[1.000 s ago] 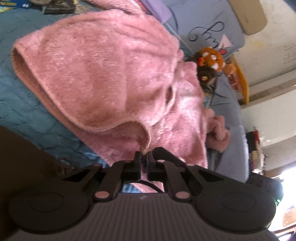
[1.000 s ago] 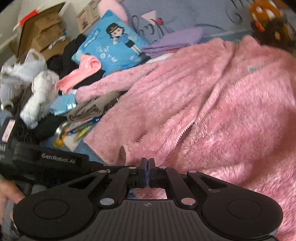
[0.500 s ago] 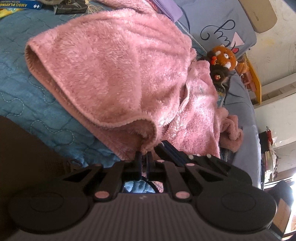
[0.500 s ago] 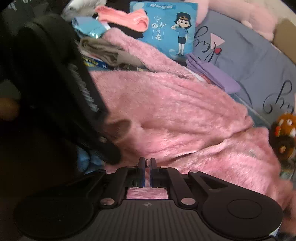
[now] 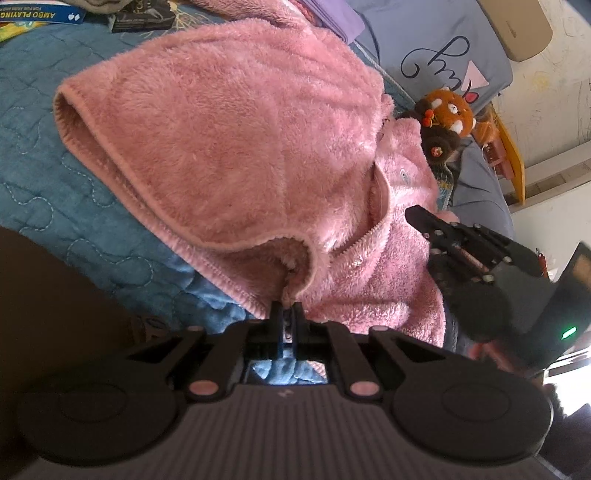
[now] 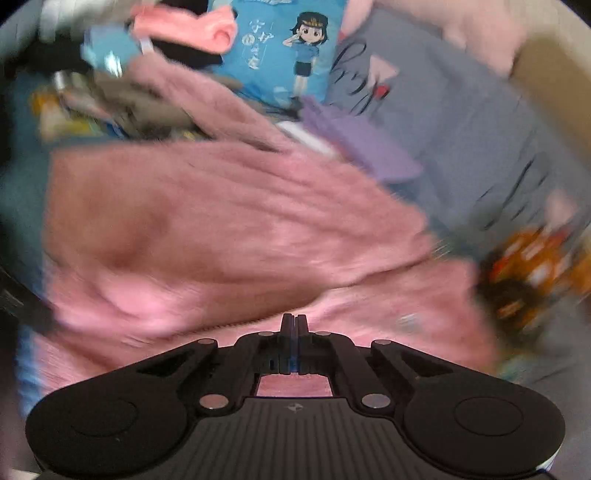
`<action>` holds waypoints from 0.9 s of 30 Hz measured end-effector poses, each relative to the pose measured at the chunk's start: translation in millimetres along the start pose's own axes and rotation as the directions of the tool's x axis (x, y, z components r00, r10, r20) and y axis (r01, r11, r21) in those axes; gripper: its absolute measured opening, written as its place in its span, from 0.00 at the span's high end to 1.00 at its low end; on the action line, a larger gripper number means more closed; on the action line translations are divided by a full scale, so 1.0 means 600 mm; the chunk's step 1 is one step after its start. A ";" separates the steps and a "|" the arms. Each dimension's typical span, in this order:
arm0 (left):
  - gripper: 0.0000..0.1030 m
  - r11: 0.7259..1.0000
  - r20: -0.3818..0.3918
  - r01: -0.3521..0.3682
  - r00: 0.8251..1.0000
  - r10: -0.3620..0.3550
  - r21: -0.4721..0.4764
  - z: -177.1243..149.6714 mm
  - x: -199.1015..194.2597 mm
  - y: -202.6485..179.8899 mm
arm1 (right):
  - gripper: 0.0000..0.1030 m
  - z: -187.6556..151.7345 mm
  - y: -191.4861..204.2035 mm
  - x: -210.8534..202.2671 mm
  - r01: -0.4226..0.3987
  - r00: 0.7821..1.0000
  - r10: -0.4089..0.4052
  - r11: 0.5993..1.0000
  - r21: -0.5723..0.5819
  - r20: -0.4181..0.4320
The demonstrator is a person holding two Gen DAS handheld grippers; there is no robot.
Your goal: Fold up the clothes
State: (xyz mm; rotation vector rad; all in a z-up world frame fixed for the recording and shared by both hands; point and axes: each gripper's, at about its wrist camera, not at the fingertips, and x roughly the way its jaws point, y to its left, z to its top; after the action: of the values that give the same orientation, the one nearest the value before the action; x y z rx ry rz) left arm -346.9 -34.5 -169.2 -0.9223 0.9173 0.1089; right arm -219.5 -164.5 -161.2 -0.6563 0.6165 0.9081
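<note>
A fluffy pink fleece jacket [image 5: 240, 147] lies on a blue quilted bedspread [image 5: 55, 184], one side folded over its zipped front. My left gripper [image 5: 286, 308] is shut on the jacket's hem edge, which bunches up between its fingertips. My right gripper [image 6: 294, 317] hovers over the jacket [image 6: 221, 221], its jaws closing fully together with nothing between them. That view is blurred by motion. In the left wrist view the right gripper [image 5: 415, 216] shows at the right, above the jacket's far side.
An orange plush toy [image 5: 447, 114] sits just beyond the jacket, by a grey pillow [image 5: 443, 48]. A blue cartoon pillow [image 6: 284, 48], folded purple cloth [image 6: 365, 147] and a heap of clothes [image 6: 177, 26] lie at the back. Printed packets [image 5: 37, 14] lie on the quilt.
The right gripper rolled and swung across the jacket, entering the left wrist view at the right. Its fingers parted slightly, then shut. The left gripper kept its hold on the hem.
</note>
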 end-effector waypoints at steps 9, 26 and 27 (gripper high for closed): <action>0.96 0.999 -0.011 -0.024 1.000 0.025 0.040 -0.001 0.001 -0.009 | 0.86 -0.013 0.046 0.030 -0.291 0.952 0.291 0.957 0.013 -0.094; 0.95 0.987 -0.052 -0.110 0.992 0.117 0.120 -0.001 0.009 -0.031 | 0.68 0.018 0.046 0.089 -0.446 0.868 0.423 0.894 -0.033 -0.260; 0.95 0.986 -0.052 -0.111 0.992 0.118 0.121 -0.002 0.008 -0.030 | 0.72 0.019 0.050 0.084 -0.427 0.878 0.401 0.903 -0.048 -0.262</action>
State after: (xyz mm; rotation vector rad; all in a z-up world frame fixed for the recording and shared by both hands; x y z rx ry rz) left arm -336.4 -47.9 -161.3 -0.7666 1.0212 0.1254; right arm -219.0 -117.3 -197.7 -0.7527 0.9626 1.2776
